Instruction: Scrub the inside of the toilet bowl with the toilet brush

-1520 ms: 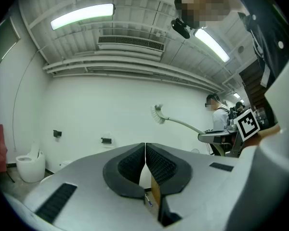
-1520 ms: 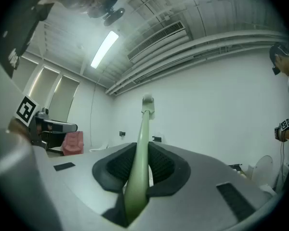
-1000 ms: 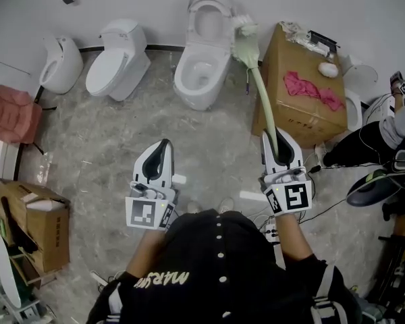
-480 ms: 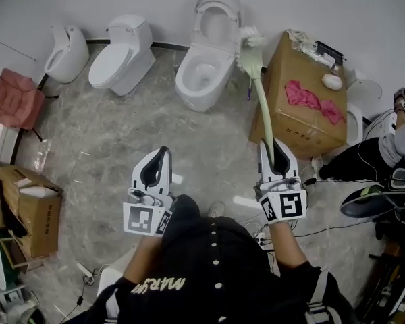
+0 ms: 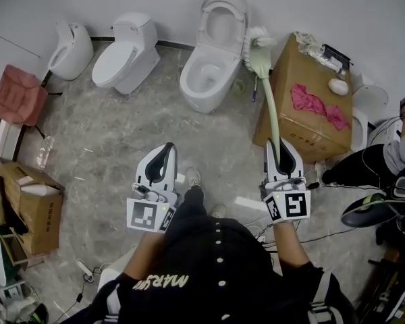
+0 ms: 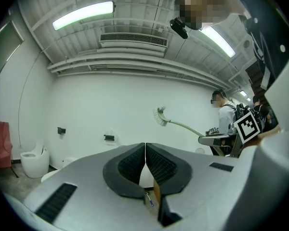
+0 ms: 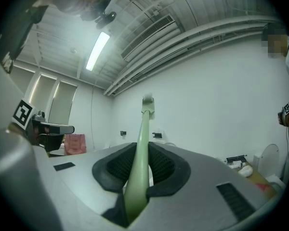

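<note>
Brush [image 5: 270,96] is being held by the low end of its pale green handle, and the right gripper [image 5: 281,147] is doing the holding. In the right gripper view its fingers [image 7: 161,165] are pinching the handle from both sides, and the stick is running straight out past them. The left gripper [image 5: 166,147] is hanging about level with it on the other side of the person's body and carrying nothing, with its fingers [image 6: 130,165] pressing together and no gap showing. Both grippers are hovering over the marble floor [image 5: 115,147], well short of the toilets.

Going by the head view, the handle is stretching away toward the wall. The white bristle head is sitting up in the air just right of the open toilet [image 5: 189,86], beside its raised lid and not down in the bowl. That's putting the head between the toilet and a cardboard box [image 5: 304,133], which is carrying a pink cloth [image 5: 314,103] on top. In the left gripper view the brush is showing off to the right, head up against the white wall [image 6: 111,105].

Further left along the wall, a shut toilet [image 5: 125,59] is standing next to the open one, and a small toilet [image 5: 71,49] is sitting past that. Another person [image 5: 378,157] is showing at the right edge, beyond the box.
</note>
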`<state>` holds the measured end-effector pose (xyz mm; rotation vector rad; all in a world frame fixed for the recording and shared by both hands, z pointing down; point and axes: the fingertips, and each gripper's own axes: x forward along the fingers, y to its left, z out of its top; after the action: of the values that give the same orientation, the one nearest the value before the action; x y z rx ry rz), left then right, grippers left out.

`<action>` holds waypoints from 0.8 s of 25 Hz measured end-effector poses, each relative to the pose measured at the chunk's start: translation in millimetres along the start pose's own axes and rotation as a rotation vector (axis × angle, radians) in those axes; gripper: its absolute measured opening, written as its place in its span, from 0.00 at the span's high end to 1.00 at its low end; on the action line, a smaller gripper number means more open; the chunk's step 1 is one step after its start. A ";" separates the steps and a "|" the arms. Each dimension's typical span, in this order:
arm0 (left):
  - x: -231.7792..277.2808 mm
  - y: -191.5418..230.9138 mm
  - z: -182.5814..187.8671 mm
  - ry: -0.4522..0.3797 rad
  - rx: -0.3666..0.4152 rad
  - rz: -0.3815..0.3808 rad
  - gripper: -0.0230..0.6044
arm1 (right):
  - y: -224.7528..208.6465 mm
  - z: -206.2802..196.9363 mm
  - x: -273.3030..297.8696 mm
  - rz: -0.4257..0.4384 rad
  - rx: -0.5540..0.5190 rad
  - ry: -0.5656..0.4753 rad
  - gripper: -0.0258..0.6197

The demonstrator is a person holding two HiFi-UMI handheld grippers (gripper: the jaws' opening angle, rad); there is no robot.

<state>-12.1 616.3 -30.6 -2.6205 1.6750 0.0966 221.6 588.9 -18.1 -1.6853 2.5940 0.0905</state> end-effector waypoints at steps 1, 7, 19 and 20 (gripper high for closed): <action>6.4 3.1 -0.7 -0.004 0.001 -0.003 0.92 | -2.1 -0.4 5.4 0.000 -0.003 -0.003 0.83; 49.2 32.9 2.4 -0.017 0.005 -0.020 0.92 | -13.4 3.8 51.9 -0.008 -0.024 -0.013 0.83; 120.5 87.1 6.3 -0.051 0.013 -0.042 0.92 | -30.0 4.2 145.0 -0.012 -0.036 -0.024 0.83; 124.4 92.3 5.2 -0.050 0.011 -0.043 0.92 | -30.1 3.2 150.9 -0.014 -0.038 -0.022 0.83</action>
<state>-43.9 465.2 -43.6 -2.6212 1.5982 0.1503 187.9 439.4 -32.7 -1.7041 2.5803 0.1575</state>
